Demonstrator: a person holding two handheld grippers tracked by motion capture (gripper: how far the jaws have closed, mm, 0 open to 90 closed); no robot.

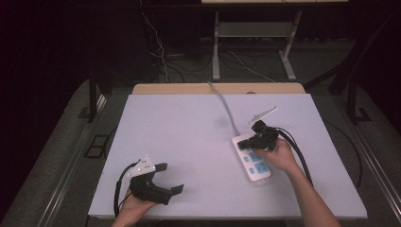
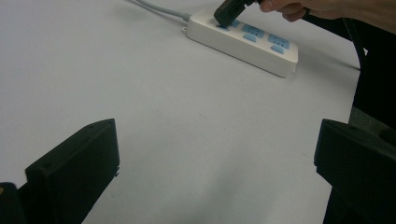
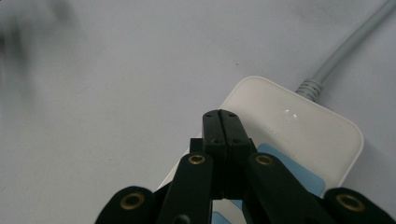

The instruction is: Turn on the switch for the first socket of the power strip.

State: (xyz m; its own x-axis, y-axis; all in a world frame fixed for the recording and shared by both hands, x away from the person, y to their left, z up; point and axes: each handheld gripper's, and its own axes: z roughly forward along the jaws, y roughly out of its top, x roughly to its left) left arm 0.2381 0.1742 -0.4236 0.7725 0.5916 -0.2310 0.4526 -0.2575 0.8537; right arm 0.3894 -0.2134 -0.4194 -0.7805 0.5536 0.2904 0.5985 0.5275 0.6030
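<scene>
Power strip (image 1: 251,160) lying right of table (image 1: 189,142) centre, grey cord (image 1: 226,109) trailing away; right gripper (image 1: 249,140) pressing closed jaws onto cord-end of strip, nothing pinched; risking tips slipping off, strip skidding unbraced; left gripper (image 1: 171,177) idling well left of strip, jaws spread
</scene>
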